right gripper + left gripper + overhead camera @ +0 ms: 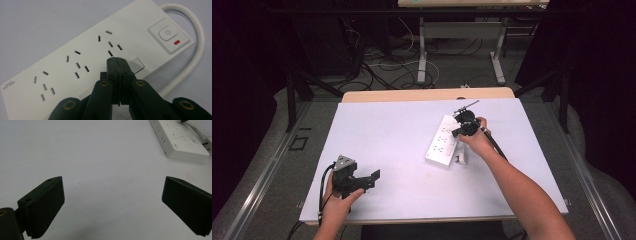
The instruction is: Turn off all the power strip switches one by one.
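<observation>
A white power strip [443, 141] lies on the white table, right of centre, with several sockets and a power button [167, 33] beside a red mark. My right gripper [116, 60] hovers over the strip's middle near the button end, its jaws pressed together with nothing between them. In the high view the right gripper [467, 124] sits at the strip's far end, held by a hand. My left gripper [371, 181] rests near the table's front left, and its jaws stand wide apart over bare table [113, 180]. The strip [180, 140] lies far off to the left gripper's upper right.
A thick white cable [195, 57] loops out of the strip's button end. A small white plug-like piece [460, 158] lies beside the strip's near end. The white table top [392, 135] ends at a wooden edge [427, 95]. Cables and table legs cover the floor behind.
</observation>
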